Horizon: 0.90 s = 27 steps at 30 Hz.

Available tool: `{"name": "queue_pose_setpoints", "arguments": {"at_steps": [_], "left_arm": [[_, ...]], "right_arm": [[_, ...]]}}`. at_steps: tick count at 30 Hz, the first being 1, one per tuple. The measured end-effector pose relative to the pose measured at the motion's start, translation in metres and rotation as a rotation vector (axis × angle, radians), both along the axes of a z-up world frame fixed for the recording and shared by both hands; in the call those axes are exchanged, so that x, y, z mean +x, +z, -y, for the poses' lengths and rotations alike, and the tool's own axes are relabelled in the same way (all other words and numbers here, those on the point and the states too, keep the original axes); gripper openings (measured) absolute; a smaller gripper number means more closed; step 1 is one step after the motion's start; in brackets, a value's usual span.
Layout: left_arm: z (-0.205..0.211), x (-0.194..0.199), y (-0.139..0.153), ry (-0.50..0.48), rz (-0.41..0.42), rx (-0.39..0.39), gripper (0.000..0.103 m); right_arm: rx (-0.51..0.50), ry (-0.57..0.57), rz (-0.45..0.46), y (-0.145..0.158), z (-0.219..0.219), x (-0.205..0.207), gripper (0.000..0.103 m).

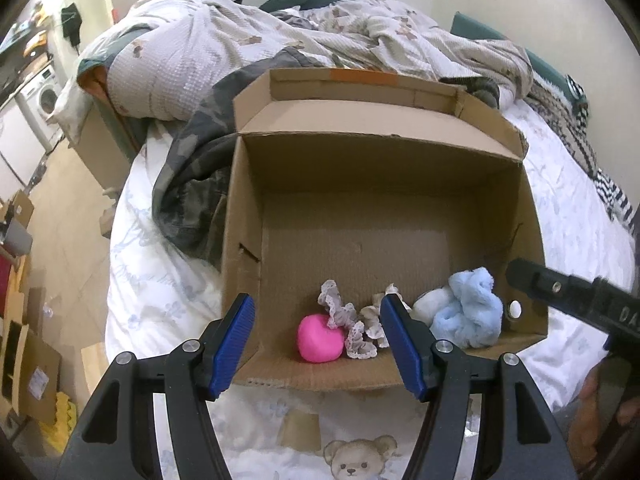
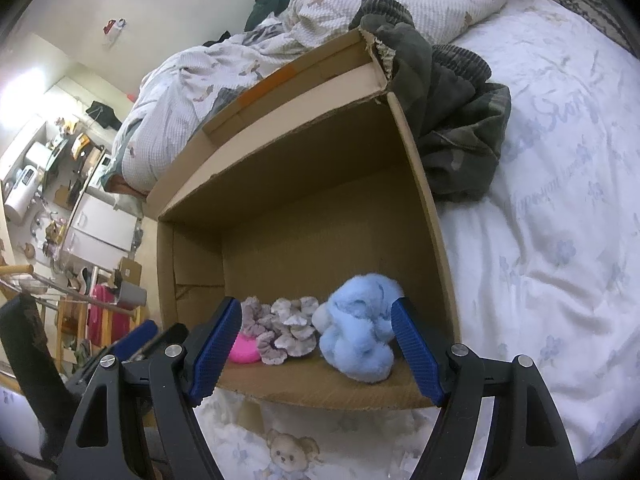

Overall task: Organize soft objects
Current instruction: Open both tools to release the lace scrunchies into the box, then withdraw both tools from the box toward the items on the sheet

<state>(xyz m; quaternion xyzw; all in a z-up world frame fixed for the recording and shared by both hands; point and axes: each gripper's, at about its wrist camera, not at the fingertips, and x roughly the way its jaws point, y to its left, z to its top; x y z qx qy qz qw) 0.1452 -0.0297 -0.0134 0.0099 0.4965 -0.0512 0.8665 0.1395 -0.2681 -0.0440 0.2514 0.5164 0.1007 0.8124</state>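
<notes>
An open cardboard box [image 1: 360, 184] lies on the bed. Against its near wall sit a pink ball [image 1: 320, 338], a frilly grey scrunchie [image 1: 352, 322] and a fluffy light-blue plush [image 1: 470, 312]. My left gripper [image 1: 318, 344] is open and empty, above the box's near edge over the ball. My right gripper [image 2: 316, 344] is open and empty, its jaws on either side of the plush [image 2: 360, 332] and scrunchie [image 2: 284, 328] without touching them. The pink ball [image 2: 244, 350] shows partly behind the left finger. The box wall [image 2: 304, 148] fills that view.
A rumpled quilt [image 1: 248, 52] and dark clothing [image 1: 192, 176] lie beyond and left of the box. The white bed sheet [image 2: 540, 240] stretches to the right. The floor at left holds cardboard boxes [image 1: 36, 364] and a washing machine [image 1: 42, 96].
</notes>
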Motion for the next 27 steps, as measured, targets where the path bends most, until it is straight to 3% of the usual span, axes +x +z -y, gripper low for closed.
{"name": "queue_pose_setpoints", "arguments": {"at_steps": [23, 27], "left_arm": [[-0.035, -0.051, 0.006, 0.082, 0.002, -0.011, 0.062], [-0.038, -0.059, -0.002, 0.062, 0.005, 0.046, 0.062]], "right_arm": [[-0.059, -0.002, 0.024, 0.018, 0.014, -0.048, 0.082], [-0.072, 0.015, 0.021, 0.017, 0.014, -0.058, 0.082]]}}
